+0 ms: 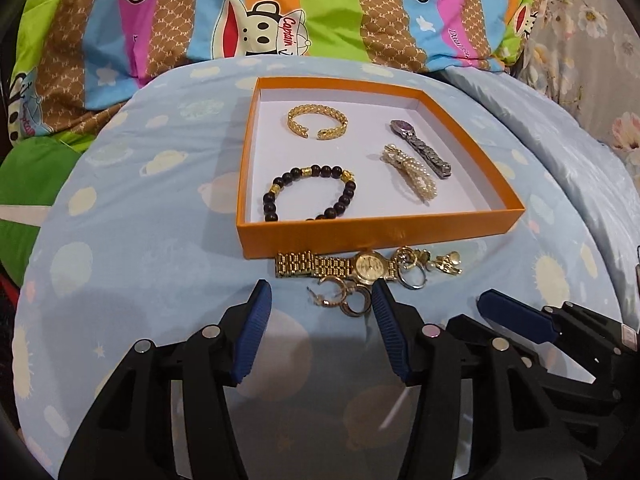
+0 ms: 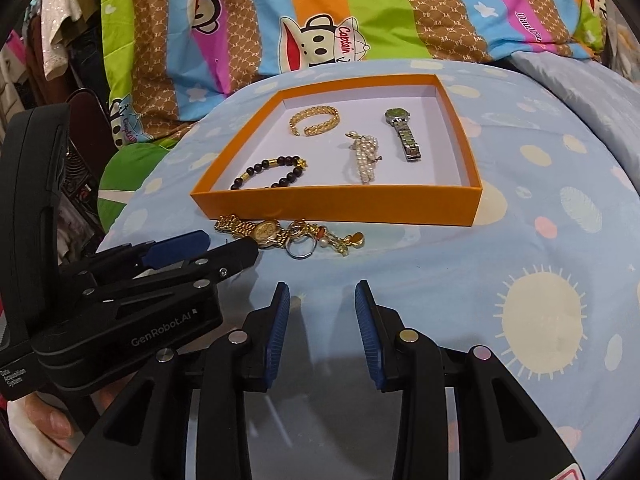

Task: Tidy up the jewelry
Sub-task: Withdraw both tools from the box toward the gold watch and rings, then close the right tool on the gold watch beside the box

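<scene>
The gold watch point(image 1: 362, 268) lies on the bed point(image 1: 160, 264) just in front of the near wall of the orange box point(image 1: 360, 234), its link band stretched out to the left and a tangle of small pieces at its right: 2 or so gold hoop earrings point(image 1: 348, 300), a silver ring point(image 1: 412, 278) and a charm cluster point(image 1: 444, 262). It probably handles as a dense, limp chain of metal links, smooth and slippery, that droops from wherever it is pinched; the case looks like the firmest hold, while the band may slide between ridged pads. The earrings and ring are light and thin, easy to push into the soft bedding, and may snag on the watch. Inside the box already sit a gold cuff point(image 1: 317, 122), a dark bead bracelet point(image 1: 310, 194), a pearl piece point(image 1: 410, 172) and a silver watch point(image 1: 420, 146). The left gripper point(image 1: 322, 288) tilts steeply down with its jaws parted and empty, the right-hand pad touching or just beside the hoops. The right gripper point(image 2: 322, 288) hangs likewise tilted, jaws apart and gripping nothing, over bare sheet short of the pile.
</scene>
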Demonstrator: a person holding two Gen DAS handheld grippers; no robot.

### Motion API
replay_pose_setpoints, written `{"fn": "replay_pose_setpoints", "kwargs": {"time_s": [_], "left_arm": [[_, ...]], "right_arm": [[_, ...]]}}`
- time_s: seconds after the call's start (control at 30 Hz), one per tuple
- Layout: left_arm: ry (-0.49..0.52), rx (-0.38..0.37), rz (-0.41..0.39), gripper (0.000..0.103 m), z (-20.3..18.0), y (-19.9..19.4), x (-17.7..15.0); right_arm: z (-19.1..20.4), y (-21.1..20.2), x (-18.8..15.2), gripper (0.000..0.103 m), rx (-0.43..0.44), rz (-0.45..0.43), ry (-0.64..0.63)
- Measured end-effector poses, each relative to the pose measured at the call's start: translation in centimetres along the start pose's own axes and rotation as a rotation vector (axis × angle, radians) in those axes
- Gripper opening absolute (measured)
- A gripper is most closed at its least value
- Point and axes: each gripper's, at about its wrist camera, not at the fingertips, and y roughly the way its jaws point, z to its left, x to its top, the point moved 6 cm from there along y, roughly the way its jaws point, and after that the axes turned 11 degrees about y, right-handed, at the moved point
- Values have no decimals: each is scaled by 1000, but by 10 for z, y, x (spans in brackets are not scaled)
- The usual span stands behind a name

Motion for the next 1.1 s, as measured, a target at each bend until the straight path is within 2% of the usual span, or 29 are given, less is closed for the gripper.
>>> {"fn": "replay_pose_setpoints", "kwargs": {"time_s": [0.33, 0.47, 0.7, 0.9, 1.1], "left_arm": [[-32, -14, -2, 50, 15, 0, 1], [-82, -69, -19, 50, 25, -11, -4], [-132, -23, -30, 51, 51, -21, -6], [-160, -17, -20, 51, 66, -21, -14], [-169, -25, -24, 51, 70, -22, -16]], "right_arm": [[-1, 6, 11, 31, 1, -13, 9], [10, 7, 17, 31, 30, -15, -7], [42, 22, 22, 31, 54, -3, -85], [50, 39, 31, 29, 51, 14, -154], [51, 53, 36, 30, 88, 82, -185]]}}
